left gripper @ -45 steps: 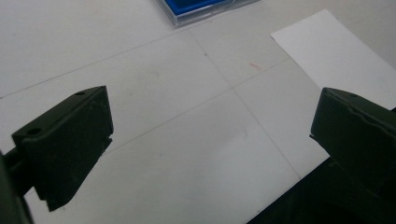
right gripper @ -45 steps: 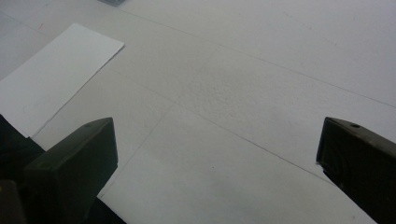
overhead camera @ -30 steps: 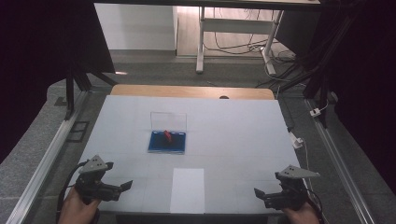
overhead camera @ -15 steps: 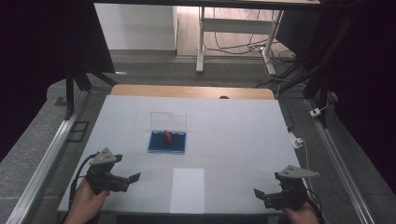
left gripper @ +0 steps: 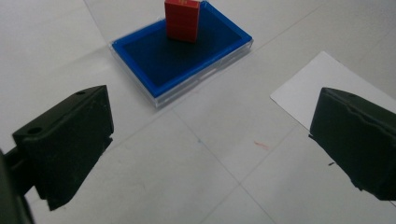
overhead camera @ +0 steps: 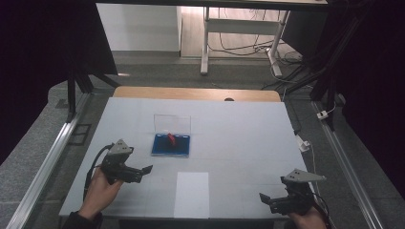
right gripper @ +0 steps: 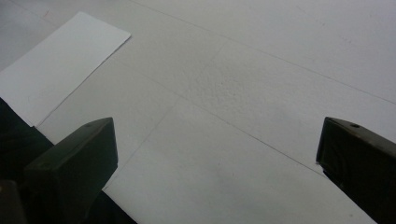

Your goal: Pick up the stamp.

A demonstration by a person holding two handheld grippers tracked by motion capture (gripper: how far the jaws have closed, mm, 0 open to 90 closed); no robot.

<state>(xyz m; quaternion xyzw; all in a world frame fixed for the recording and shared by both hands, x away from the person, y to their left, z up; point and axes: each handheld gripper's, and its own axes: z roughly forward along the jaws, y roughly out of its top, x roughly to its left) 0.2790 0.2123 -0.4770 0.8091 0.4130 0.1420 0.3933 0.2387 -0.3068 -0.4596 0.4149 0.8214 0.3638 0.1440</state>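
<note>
Two grippers are over the white desk [overhead camera: 239, 129], both with jaws wide apart and holding nothing. The left gripper [overhead camera: 143, 170] points toward a shallow blue tray [left gripper: 154, 70] with a clear rim and an upright clear lid [overhead camera: 172, 123] at its far edge. It lies near the desk's middle, just ahead of that gripper. A small red block [left gripper: 183, 19] stands upright on the tray's blue floor, toward the far side. The right gripper [overhead camera: 265, 197] sits low at the near right corner, well apart from the tray, beside a white paper sheet [overhead camera: 192, 193].

The block looks rigid, light and flat-sided, probably easy to pinch across its two broad faces. Standing tall on a narrow base, it may topple if nudged off-centre, so closing squarely at mid-height seems safest.
</note>
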